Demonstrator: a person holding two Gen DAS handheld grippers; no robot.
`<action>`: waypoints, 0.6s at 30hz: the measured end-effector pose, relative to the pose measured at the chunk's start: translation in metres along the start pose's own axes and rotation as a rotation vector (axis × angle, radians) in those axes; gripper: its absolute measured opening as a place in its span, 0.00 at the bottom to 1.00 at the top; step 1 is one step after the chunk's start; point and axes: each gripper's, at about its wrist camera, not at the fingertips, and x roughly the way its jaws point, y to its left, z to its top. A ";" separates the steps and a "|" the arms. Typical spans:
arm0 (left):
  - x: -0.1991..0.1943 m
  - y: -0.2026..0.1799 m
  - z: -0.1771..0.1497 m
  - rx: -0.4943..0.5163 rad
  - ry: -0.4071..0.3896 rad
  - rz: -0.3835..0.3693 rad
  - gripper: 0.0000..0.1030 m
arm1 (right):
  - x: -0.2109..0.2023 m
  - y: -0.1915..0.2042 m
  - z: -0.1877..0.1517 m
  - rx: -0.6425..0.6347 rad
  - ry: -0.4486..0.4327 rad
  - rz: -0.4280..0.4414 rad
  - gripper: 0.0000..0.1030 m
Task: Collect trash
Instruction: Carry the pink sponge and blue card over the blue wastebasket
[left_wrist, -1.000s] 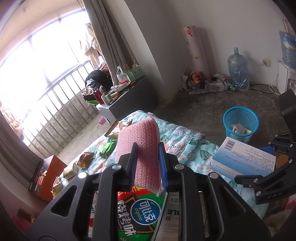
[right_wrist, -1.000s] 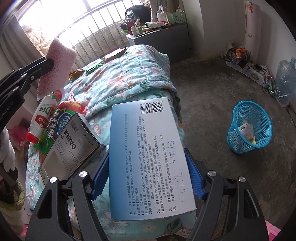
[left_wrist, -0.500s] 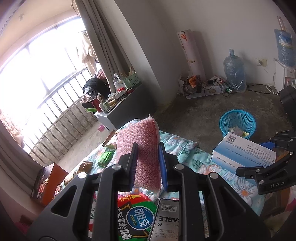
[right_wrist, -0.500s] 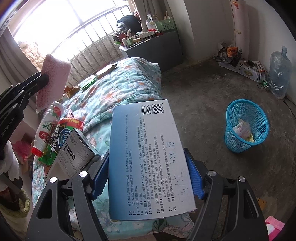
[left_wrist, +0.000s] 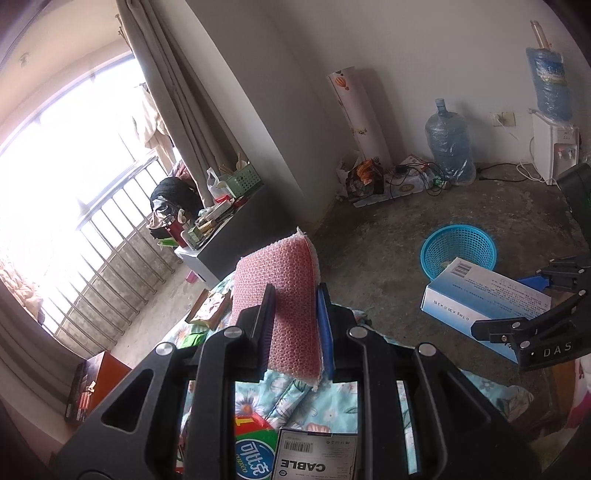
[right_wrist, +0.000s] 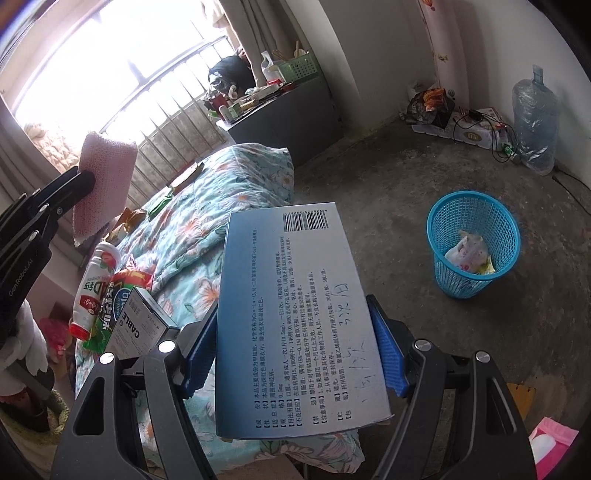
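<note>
Concrete floor (right_wrist: 369, 192), flowered bed (right_wrist: 236, 184) at left. Left gripper (left_wrist: 293, 314) pinches pink sponge (left_wrist: 284, 295), long axis upright along the fingers. Right gripper (right_wrist: 295, 347) clamps flat blue box (right_wrist: 291, 317), long axis pointing forward, barcode end away. Blue basket (right_wrist: 476, 273) on floor beyond.

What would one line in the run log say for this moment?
left gripper: shut on pink sponge | right gripper: shut on blue-white medicine box | blue trash basket: on floor, holds some trash
</note>
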 end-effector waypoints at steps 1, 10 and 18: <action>0.001 -0.004 0.004 0.005 -0.003 -0.007 0.20 | -0.002 -0.006 0.001 0.013 -0.007 -0.002 0.70; 0.035 -0.041 0.050 -0.021 0.012 -0.192 0.20 | -0.027 -0.081 0.015 0.187 -0.096 -0.056 0.70; 0.117 -0.102 0.094 -0.101 0.153 -0.512 0.20 | -0.025 -0.169 0.020 0.409 -0.144 -0.099 0.70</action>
